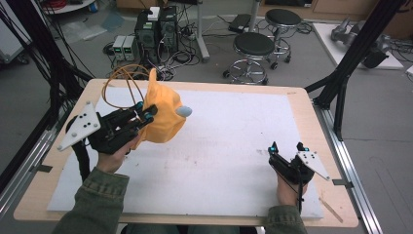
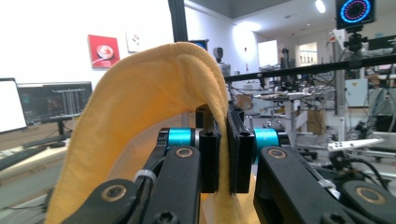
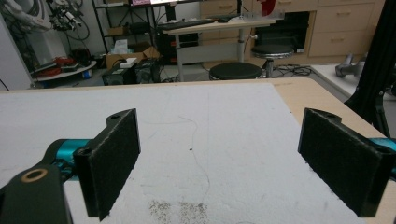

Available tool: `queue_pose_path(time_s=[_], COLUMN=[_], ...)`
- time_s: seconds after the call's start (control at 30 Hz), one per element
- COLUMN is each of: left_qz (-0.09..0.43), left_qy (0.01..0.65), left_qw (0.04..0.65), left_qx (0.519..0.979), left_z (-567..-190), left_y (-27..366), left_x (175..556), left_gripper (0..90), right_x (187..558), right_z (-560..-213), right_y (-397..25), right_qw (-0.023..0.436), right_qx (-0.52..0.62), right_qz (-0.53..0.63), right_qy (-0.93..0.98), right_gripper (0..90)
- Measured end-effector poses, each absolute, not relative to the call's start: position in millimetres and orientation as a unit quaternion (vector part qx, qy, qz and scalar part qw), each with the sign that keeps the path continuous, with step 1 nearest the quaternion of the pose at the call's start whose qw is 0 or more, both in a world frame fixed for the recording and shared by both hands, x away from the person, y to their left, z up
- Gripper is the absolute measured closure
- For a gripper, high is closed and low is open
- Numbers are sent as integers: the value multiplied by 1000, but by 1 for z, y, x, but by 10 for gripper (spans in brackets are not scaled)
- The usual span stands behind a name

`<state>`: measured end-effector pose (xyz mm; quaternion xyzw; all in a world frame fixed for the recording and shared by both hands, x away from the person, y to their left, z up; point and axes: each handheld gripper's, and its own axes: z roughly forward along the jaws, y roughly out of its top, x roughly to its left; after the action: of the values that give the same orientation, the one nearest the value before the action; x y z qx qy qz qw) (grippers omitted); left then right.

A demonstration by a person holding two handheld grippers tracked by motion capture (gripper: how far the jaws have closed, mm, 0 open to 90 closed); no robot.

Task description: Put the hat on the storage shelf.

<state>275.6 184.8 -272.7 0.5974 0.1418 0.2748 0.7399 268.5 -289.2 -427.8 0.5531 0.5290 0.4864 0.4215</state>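
Left gripper view puts the left gripper (image 2: 223, 154) at the lower centre of the frame, its two black jaws pressed together on a fold of the yellow cloth (image 2: 140, 107), which arches up over the pads and falls away toward the lower left. The pinch sits on a hemmed edge, which in my judgement gives a firm purchase for lifting the fabric clear of the surface. High view confirms this: the left gripper (image 1: 146, 113) is in the left half of the frame, raised above the white mat (image 1: 234, 146), with the yellow cloth (image 1: 163, 114) hanging from it in a loose bundle, a small pale grey patch showing at its right side. An orange cable (image 1: 122, 85) loops above the hand toward the upper left. The right gripper (image 1: 287, 147) rests at the lower right of the frame, well apart from the cloth. Right gripper view shows its jaws spread wide with nothing between them, the right gripper (image 3: 219, 158) aimed across bare mat; it appears held in reserve, ready to take a second edge. The wooden table (image 1: 311, 117) borders the mat.
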Motion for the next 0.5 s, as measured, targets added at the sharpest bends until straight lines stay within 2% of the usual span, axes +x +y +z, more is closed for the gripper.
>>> queue_pose_path(time_s=[0.5], left_qz=[283], left_qy=[163], left_qw=[748], left_qx=[578], left_z=[-258], left_y=[204], left_x=[306], left_gripper=[852], right_x=[269], right_z=[-428], right_y=[-290], right_qw=[423], right_qx=[553], right_qz=[487], right_qy=[527], right_gripper=[118])
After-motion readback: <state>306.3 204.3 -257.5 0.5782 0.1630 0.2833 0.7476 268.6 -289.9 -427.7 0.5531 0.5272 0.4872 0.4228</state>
